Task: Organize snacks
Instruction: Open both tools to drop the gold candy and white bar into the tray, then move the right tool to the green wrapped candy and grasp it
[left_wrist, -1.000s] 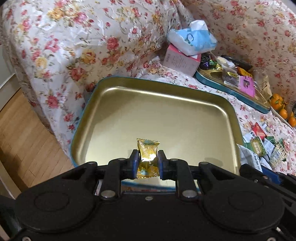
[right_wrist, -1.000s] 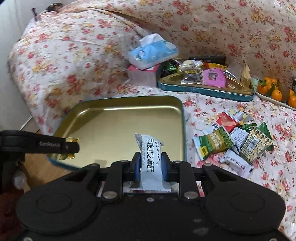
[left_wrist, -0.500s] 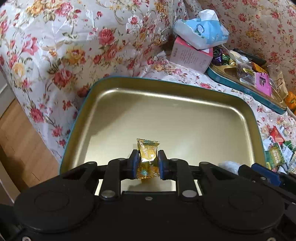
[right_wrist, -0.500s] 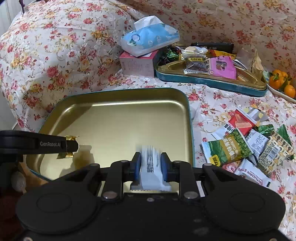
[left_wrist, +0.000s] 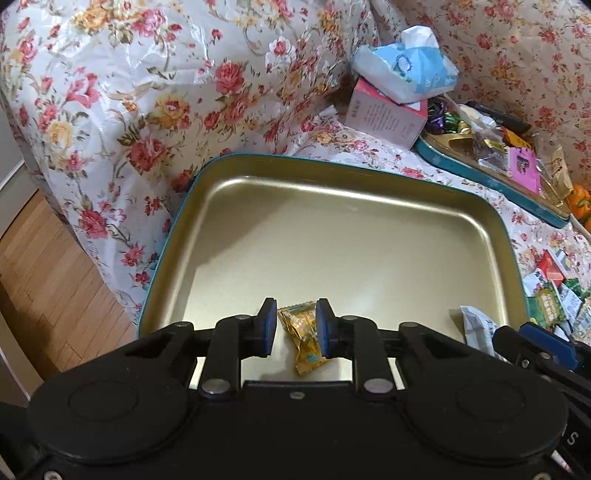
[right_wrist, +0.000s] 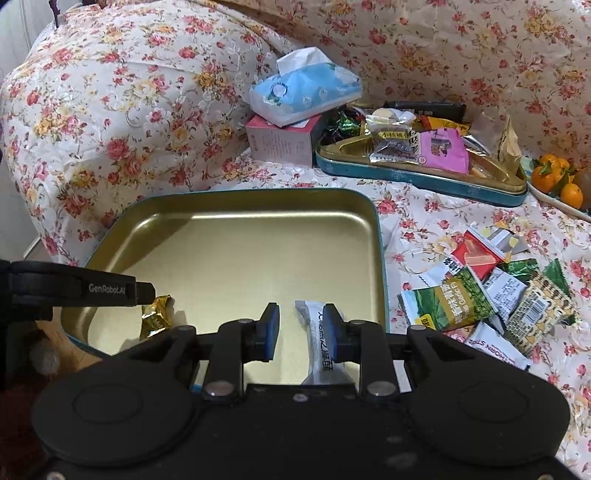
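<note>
A surface draped in a floral cloth (right_wrist: 424, 221) carries everything; what lies under the cloth cannot be told. A gold tray (right_wrist: 376, 258) with a teal rim is set on it toward the left edge. A heap of loose snack packets (right_wrist: 491, 288) is spread on the cloth just right of that tray. Farther back a pink box (right_wrist: 282, 142) stands on the cloth, with a second teal-rimmed tin (right_wrist: 417, 177) beside it. At the far right a dish of oranges (right_wrist: 557, 181) is seen. Wooden floor (left_wrist: 40, 258) shows beyond the cloth's left side.
</note>
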